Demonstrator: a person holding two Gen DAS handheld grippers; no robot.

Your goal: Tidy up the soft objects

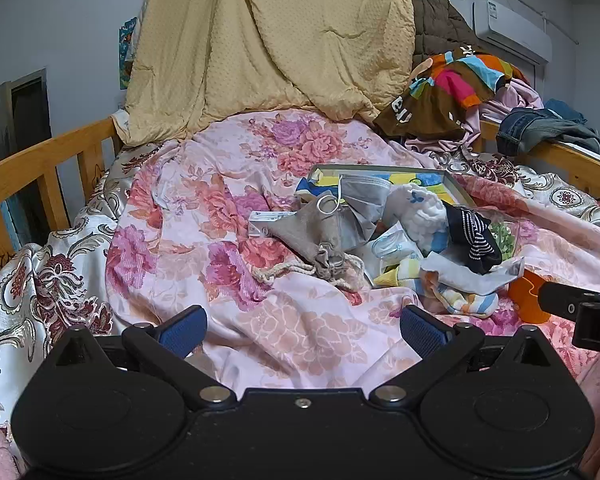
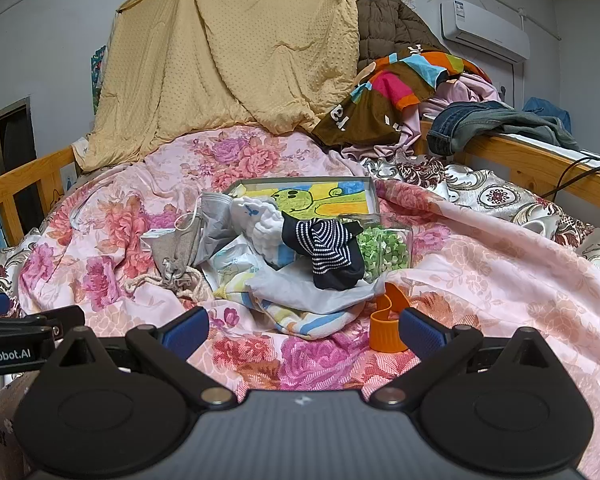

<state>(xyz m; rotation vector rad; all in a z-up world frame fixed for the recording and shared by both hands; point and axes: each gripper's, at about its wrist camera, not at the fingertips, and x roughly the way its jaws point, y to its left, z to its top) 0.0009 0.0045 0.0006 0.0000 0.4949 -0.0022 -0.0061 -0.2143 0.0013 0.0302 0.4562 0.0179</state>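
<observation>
A heap of soft things lies mid-bed on the pink floral quilt (image 1: 300, 340): a grey drawstring pouch (image 1: 312, 232), a grey face mask (image 1: 364, 196), a white fluffy cloth (image 1: 420, 212), a navy striped sock (image 1: 474, 240) and a pastel striped cloth (image 1: 460, 296). The same sock (image 2: 328, 248), pouch (image 2: 176, 252) and white cloth (image 2: 264, 220) show in the right wrist view. My left gripper (image 1: 302, 328) is open and empty, short of the heap. My right gripper (image 2: 302, 330) is open and empty, just before the pastel cloth (image 2: 300, 320).
A shallow box with a drawing (image 2: 320, 196) lies behind the heap. A clear jar of green bits (image 2: 384, 252) and an orange lid (image 2: 388, 332) lie on the right. Wooden rails (image 1: 40, 164) edge the bed. A yellow blanket (image 1: 268, 40) and piled clothes (image 2: 400, 92) stand at the back.
</observation>
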